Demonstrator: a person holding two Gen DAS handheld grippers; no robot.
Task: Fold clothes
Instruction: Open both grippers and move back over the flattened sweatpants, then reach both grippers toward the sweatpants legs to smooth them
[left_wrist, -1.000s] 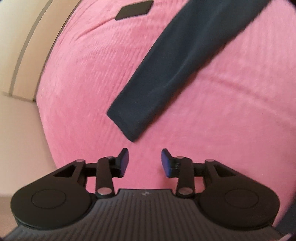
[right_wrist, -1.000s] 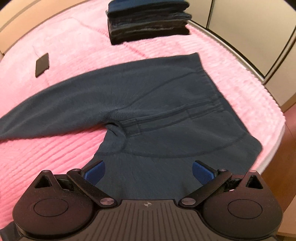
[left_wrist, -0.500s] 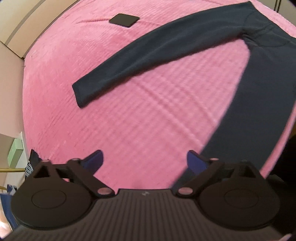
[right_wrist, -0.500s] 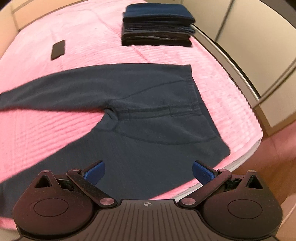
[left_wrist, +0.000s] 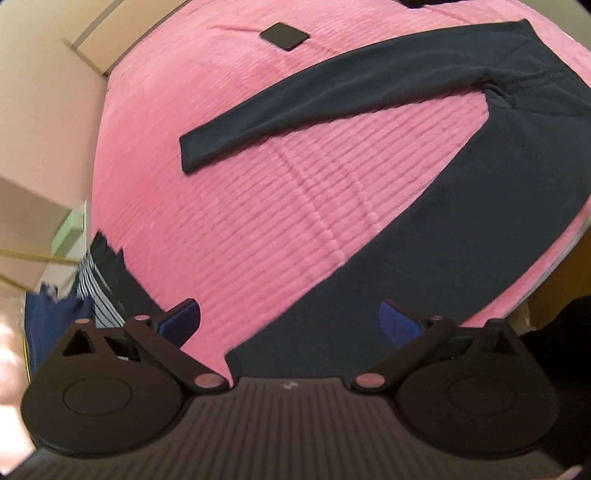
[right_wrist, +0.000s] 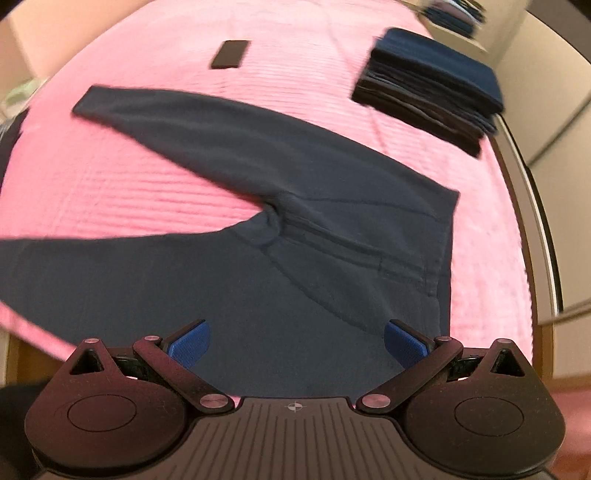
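Dark navy trousers lie spread flat on the pink ribbed bedspread, legs splayed apart in a V.

Left wrist view: one leg runs from the upper right of the frame down to its cuff at centre left; the other leg comes diagonally down the right side, its hem ending at the lower centre, just above my left gripper. The jaws have just been opening and now stand spread wide. The hem lies below the gap, nearer the right pad, and neither pad presses on it. Nothing is held.

Right wrist view: the waistband sits at the right of centre, the crotch seam at mid frame. My right gripper hovers over the seat of the trousers, jaws wide apart, gripping nothing.

A stack of folded dark clothes sits at the upper right of that view, on the bedspread, apart from the trousers. A small flat black object lies at the upper centre, beyond the far leg.

Striped and blue fabric shows at the lower left of the left view, off the bed edge.
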